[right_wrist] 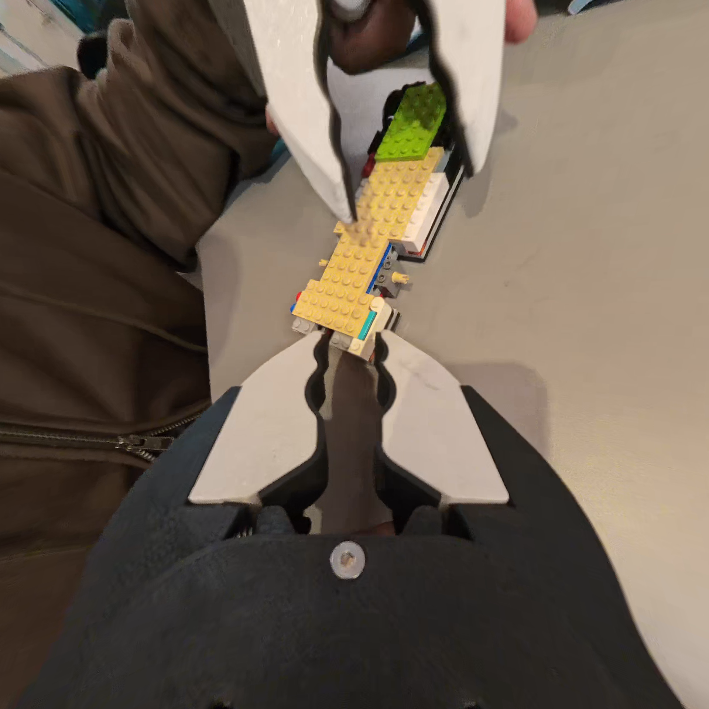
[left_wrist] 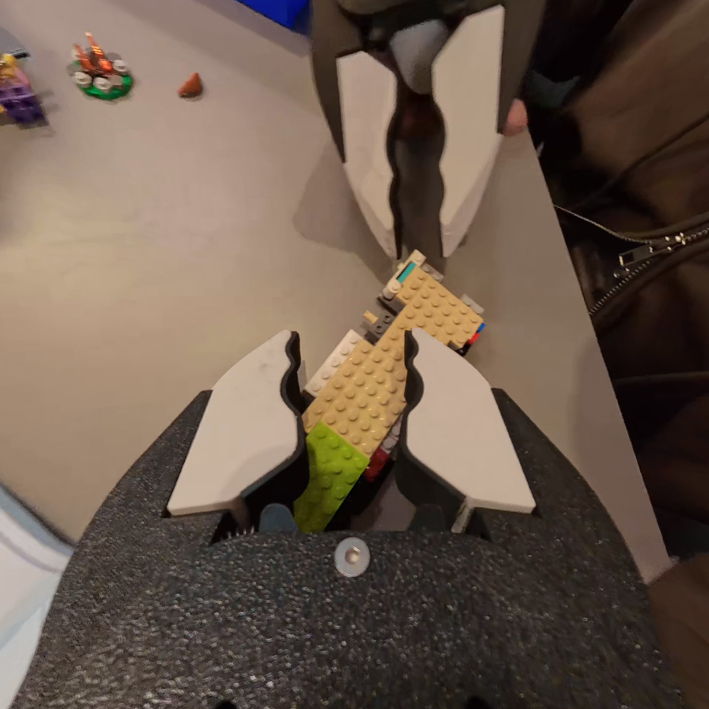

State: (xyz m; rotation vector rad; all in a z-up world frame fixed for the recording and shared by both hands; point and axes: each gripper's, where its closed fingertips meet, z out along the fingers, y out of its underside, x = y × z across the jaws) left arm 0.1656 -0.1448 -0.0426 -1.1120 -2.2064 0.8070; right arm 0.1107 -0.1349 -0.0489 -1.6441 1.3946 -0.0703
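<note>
Left gripper (left_wrist: 351, 337) straddles the near end of a long brick model (left_wrist: 368, 391); tan studded plates on top, a lime plate (left_wrist: 333, 472) running back between the fingers. Right-hand finger (left_wrist: 441, 383) overlaps the model's edge; the other finger (left_wrist: 249, 403) appears to stand just off the white side bricks. Whether the pads press I cannot tell. Placement reads as a brace on one end of the model, my judgement only.

Right gripper (right_wrist: 349, 339) meets the opposite end, fingertips either side of a small white and teal piece (right_wrist: 370, 326), jaws part-spread, contact unclear. Model lies flat between the two grippers, close to the table edge.

Table (left_wrist: 172, 249) plain grey-beige, matte. Far off on it: a small green round base with orange pieces (left_wrist: 101, 69), a loose brown piece (left_wrist: 190, 86), a purple build (left_wrist: 17, 92). Person in a brown zipped jacket (right_wrist: 96, 268) sits beside the edge.
</note>
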